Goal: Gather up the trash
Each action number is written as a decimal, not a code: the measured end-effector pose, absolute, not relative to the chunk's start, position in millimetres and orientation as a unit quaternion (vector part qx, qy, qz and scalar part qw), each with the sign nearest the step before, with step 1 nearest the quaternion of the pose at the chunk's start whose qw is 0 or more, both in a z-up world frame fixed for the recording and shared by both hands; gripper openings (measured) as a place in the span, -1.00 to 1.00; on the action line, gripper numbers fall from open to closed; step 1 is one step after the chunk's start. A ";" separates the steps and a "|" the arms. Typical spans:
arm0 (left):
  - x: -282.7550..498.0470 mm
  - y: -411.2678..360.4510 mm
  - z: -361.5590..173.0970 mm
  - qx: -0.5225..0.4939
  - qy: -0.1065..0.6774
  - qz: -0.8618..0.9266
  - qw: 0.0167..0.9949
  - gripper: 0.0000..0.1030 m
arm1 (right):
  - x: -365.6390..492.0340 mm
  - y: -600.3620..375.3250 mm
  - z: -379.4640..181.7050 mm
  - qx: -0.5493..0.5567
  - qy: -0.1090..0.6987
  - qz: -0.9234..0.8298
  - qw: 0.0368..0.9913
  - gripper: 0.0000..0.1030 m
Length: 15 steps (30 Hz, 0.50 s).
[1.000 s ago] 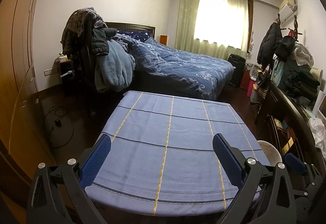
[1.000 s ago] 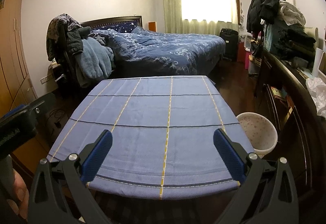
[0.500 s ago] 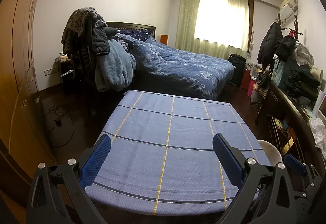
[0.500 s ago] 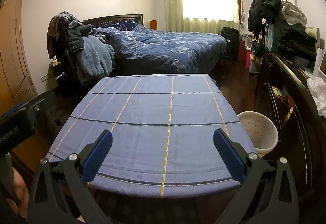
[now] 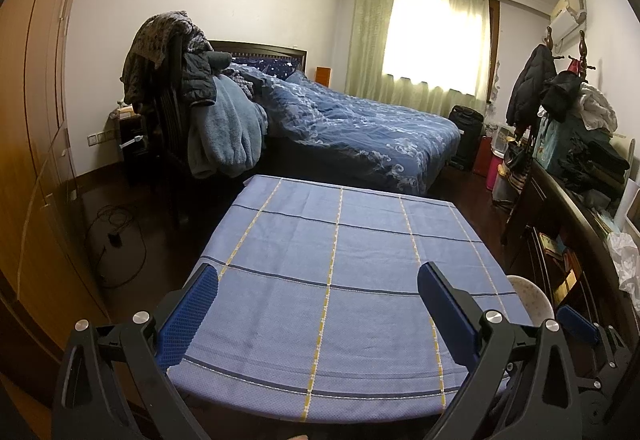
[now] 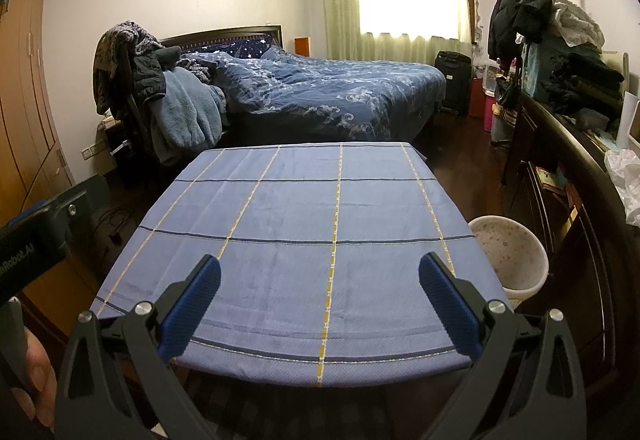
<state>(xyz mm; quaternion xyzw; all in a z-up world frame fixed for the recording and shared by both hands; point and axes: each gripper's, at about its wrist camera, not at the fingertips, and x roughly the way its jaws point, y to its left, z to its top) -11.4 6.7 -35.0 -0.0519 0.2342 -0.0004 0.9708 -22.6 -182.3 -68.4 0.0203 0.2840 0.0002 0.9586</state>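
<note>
Apparently no trash on the surface [image 5: 360, 240] itself: only a blue checked cloth [image 6: 320, 207] spread flat over it. Likely candidate for the task: a crumpled white wad [image 6: 624, 175], perhaps thin plastic or paper, lying on top of the dark sideboard [image 6: 568, 159] at the far right, well apart from both claws. Cannot tell the material for sure, because of the distortion at the picture edge. Also visible at the right edge of the left wrist view.

Probably very light and soft, easy to squash, with no stiffness at all. Not fragile, but loose and springy, so apt to slip out or to trail behind if pinched only at an edge. Better to take hold at the thickest bunch of folds, in the middle of the wad, and to close fully on it.

Beside the surface, down on the floor at its right, a pale speckled bin [image 6: 512, 252], standing upright with its mouth open. Seems the natural place for dropping the trash.

Left claw [image 5: 318, 272]: spread wide, blue pads [image 5: 188, 316] far apart, gripping nothing, hanging above the near edge of the cloth without touching it. Right claw [image 6: 320, 262]: the same, released to full width, empty, above the near edge too.
</note>
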 end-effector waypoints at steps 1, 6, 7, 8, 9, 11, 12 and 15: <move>-11.3 7.0 -34.9 -0.052 0.234 -0.001 0.971 0.93 | -22.9 -182.3 -69.0 0.021 0.285 0.000 0.958 0.94; -13.0 8.0 -37.9 -0.055 0.232 -0.005 0.971 0.93 | -23.3 -182.7 -70.8 0.021 0.285 0.002 0.958 0.94; -13.5 8.1 -39.1 -0.056 0.232 -0.006 0.971 0.93 | -23.2 -182.5 -71.0 0.021 0.285 0.002 0.958 0.94; -14.7 8.5 -41.3 -0.056 0.233 -0.005 0.971 0.93 | -23.0 -182.4 -70.9 0.020 0.285 0.001 0.958 0.94; -15.0 8.1 -42.1 -0.055 0.233 -0.004 0.971 0.93 | -23.4 -182.7 -71.4 0.020 0.286 0.001 0.958 0.94; -14.7 8.6 -41.1 -0.056 0.232 -0.005 0.971 0.93 | -23.2 -182.3 -71.7 0.021 0.286 0.002 0.958 0.94; -15.3 8.4 -41.6 -0.055 0.232 -0.005 0.971 0.93 | -23.2 -182.3 -71.8 0.021 0.286 0.002 0.958 0.94; -15.7 9.2 -43.9 -0.053 0.230 -0.004 0.972 0.93 | -23.1 -181.9 -71.8 0.020 0.286 0.002 0.958 0.94</move>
